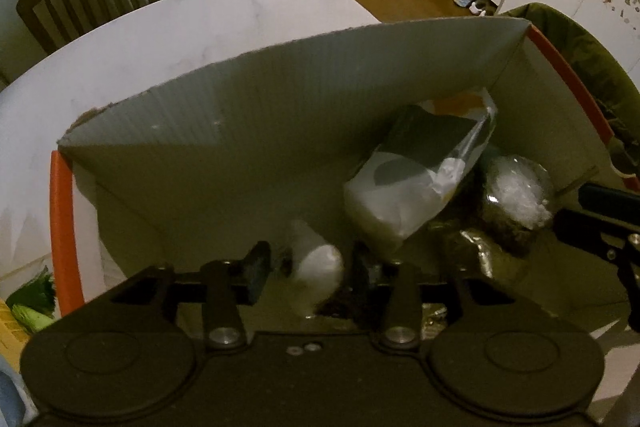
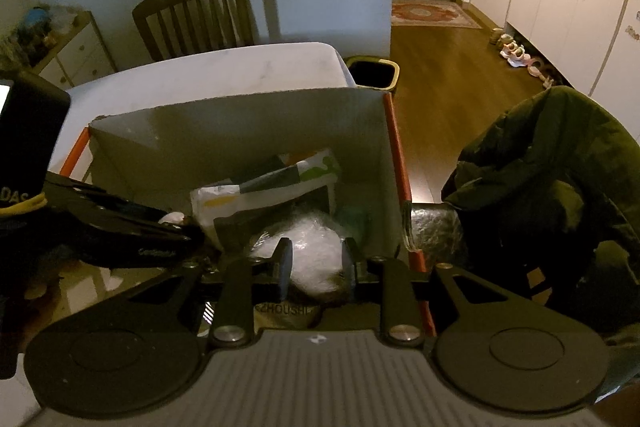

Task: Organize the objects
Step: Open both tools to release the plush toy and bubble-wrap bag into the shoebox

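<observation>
An open cardboard box (image 1: 240, 131) with orange-edged flaps stands on the white table (image 1: 200, 27). Inside it lean a white and grey patterned bag (image 1: 412, 179) and a clear plastic-wrapped bundle (image 1: 516, 203). My left gripper (image 1: 310, 267) points down into the box, open. A white roll (image 1: 320, 263) lies between its fingers with a gap on the left side. My right gripper (image 2: 316, 261) is shut on the plastic-wrapped bundle (image 2: 316, 247), low in the box (image 2: 240, 123) on its right side. The patterned bag (image 2: 272, 183) rests just behind the bundle. The left gripper (image 2: 176, 231) comes in from the left.
A wooden chair (image 2: 200, 15) stands behind the table. An olive jacket (image 2: 540, 167) hangs over a chair right of the box. A dark bin (image 2: 372, 71) sits on the floor past the table's corner. Green vegetables (image 1: 32, 303) lie outside the box's left wall.
</observation>
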